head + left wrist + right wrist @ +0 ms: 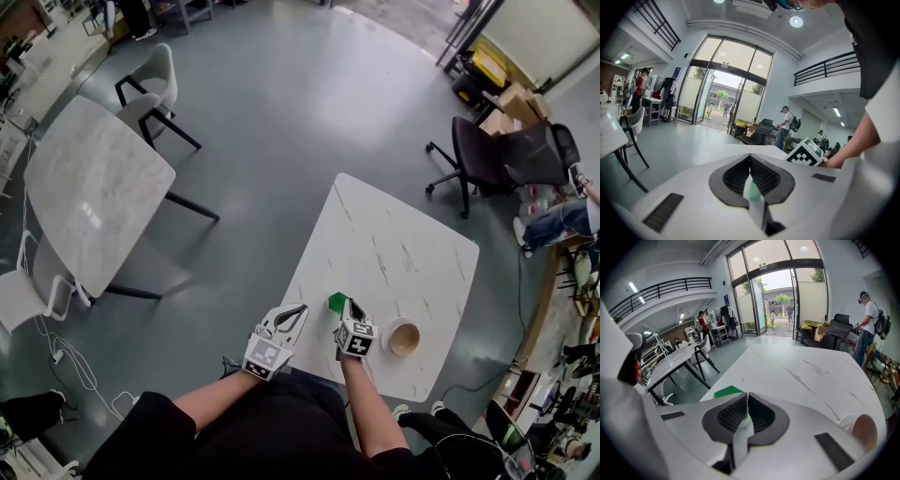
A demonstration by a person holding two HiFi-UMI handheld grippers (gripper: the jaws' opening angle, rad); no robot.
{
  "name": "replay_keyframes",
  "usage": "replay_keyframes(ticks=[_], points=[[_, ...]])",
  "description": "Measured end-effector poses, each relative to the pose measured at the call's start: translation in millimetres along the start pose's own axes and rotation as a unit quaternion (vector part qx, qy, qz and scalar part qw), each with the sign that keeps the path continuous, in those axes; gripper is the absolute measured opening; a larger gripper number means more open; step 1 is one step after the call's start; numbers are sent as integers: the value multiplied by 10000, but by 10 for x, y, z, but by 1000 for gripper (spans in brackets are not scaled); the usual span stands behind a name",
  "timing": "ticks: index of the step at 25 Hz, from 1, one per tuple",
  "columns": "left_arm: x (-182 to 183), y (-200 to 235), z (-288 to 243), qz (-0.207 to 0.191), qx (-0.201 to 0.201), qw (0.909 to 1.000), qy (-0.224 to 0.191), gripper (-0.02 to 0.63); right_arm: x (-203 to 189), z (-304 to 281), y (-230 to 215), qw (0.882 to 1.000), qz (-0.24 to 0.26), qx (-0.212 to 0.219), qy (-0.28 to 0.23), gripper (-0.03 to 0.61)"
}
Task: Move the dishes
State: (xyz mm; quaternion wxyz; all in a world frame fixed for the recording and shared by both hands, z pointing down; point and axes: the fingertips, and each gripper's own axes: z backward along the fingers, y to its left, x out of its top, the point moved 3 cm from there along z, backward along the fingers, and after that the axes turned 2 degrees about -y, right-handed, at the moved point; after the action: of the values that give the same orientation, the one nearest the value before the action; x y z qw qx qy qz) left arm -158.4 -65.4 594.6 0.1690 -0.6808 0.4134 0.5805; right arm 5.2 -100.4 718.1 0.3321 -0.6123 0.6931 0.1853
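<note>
Where the black sleeves end, two bare forearms reach forward, each hand holding a gripper at the near side of a white table.

The left gripper sits by the table's near-left edge. In its own view the left gripper has its jaws pressed together along their whole length, with nothing between them.

The right gripper is over the tabletop, a little to the right of the left one. Seen along its own jaws, the right gripper is likewise closed tip to tip and holds nothing.

A green piece lies on the table just left of the right gripper's tips. In the right gripper view the green piece shows beyond the jaws and to their left, close to the table edge. Whether the tips touch it cannot be told.

A cup stands upright on the table just right of the right gripper, white outside and brown within, not in contact with it. The cup appears low at the right of that gripper's view.

The rest of the marbled top beyond these is bare.

Farther off on the grey floor, a second table stands to the left with a white chair behind it. A black office chair stands to the right, with boxes beyond it.
</note>
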Motion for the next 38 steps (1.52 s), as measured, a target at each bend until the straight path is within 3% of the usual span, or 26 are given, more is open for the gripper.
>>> replay_keyframes(ticks=[8, 10, 19, 23, 31, 38], points=[[60, 5, 50, 42, -215, 9998, -40, 17, 31, 68, 3, 9994, -337, -16, 4, 29], [77, -8, 61, 130, -255, 9995, -97, 17, 67, 151, 14, 9992, -398, -73, -3, 98], [-11, -452, -76, -130, -979, 9950, -119, 17, 40, 788, -263, 9963, -590, -443, -437, 64], [-61, -709, -185, -185, -955, 9952, -55, 17, -142, 1130, -568, 9932, -906, -409, -602, 17], [-347, -1414, -508, -150, -976, 9945, 348, 17, -640, 1642, -1606, 9900, -975, -829, -602, 17], [-482, -1966, -912, -215, -660, 9965, 475, 17, -880, 1695, -2152, 9932, -939, -542, -411, 18]])
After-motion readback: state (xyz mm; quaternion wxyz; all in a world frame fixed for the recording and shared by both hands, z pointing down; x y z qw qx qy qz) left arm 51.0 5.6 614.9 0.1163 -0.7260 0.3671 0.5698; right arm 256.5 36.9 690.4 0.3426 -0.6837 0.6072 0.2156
